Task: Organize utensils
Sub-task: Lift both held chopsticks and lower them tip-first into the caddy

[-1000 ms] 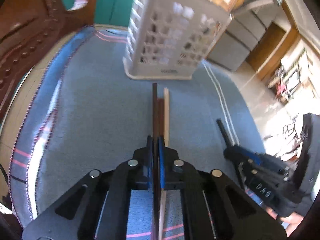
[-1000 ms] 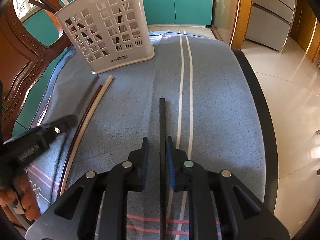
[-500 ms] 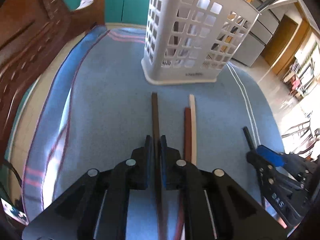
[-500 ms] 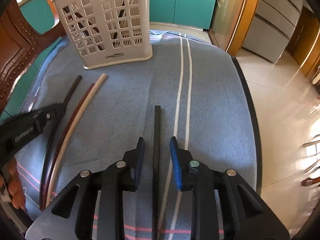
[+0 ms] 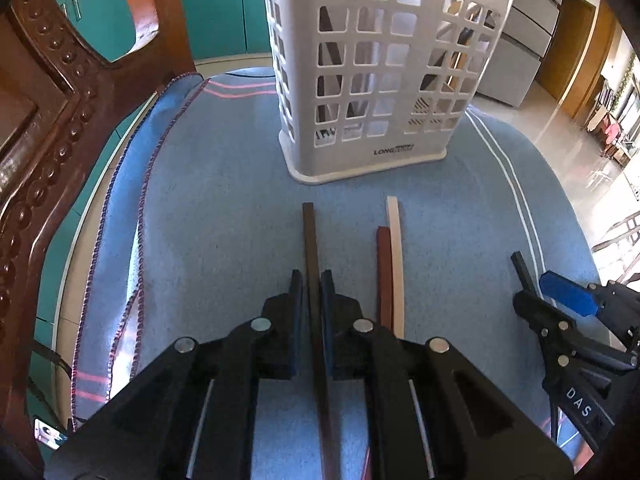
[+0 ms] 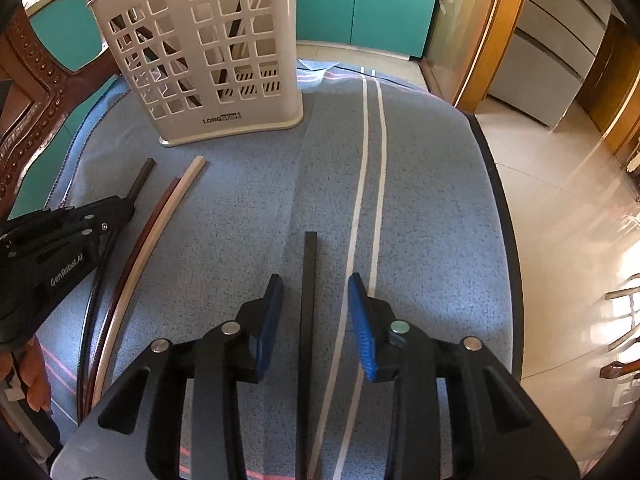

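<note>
My left gripper [image 5: 311,280] is shut on a dark brown chopstick [image 5: 309,232] that points at the white slotted utensil basket [image 5: 380,64]. A reddish chopstick [image 5: 383,264] and a pale chopstick [image 5: 395,248] lie on the blue cloth just to its right. My right gripper [image 6: 315,284] is open, with a black chopstick [image 6: 309,272] lying on the cloth between its jaws, touching neither pad. The basket [image 6: 208,52] holds several utensils. The left gripper [image 6: 60,236] shows at the left of the right wrist view.
A carved wooden chair back [image 5: 48,128] stands at the table's left. The blue striped cloth [image 6: 420,200] covers the table, whose dark edge [image 6: 508,240] runs down the right. Teal cabinets [image 6: 360,4] stand behind.
My right gripper has opened and let go of the black chopstick, which now lies on the cloth. My left gripper, holding the dark brown chopstick, has moved nearer the basket.
</note>
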Demonstrator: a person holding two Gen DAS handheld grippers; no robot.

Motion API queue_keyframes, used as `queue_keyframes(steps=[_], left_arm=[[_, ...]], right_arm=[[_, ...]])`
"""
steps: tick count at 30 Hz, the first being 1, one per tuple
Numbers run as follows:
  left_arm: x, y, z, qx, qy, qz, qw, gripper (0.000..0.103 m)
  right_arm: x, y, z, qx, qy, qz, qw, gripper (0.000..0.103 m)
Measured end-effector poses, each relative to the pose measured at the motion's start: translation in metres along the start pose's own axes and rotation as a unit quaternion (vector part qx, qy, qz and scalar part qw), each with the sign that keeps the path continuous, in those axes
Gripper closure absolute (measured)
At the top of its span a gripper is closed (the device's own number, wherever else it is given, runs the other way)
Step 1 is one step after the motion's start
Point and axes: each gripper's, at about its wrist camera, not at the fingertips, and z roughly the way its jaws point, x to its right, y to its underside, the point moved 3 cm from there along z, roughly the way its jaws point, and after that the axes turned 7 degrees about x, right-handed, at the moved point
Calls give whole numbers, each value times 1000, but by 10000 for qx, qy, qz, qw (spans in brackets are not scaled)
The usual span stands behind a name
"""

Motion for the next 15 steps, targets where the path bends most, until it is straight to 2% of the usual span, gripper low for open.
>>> queue_keyframes(steps=[4,5,6,8,12,15], left_arm=[[3,2,-3,-13,-3,33,10000,91],[4,1,0,-17,7,34,10000,90],[5,2,0,-18,12,36,10000,90],[8,4,-4,-17,21,51,10000,90],[11,8,-8,-14,124,47,9999,96],[13,8,-15,101,177,40,9998,96]], right_arm=[[-2,1,-1,-10,-8,-2,10000,70],[-3,1,-1,-9,-28,-3,10000,75],[-3,1,-1,-1,-67,-10,10000,85],[-9,2,-2,-15,-150,-29,9999,96],[-10,0,-6,39,-382,100,9992,96],[-8,-6,-23,373,-401,142,9984,96]])
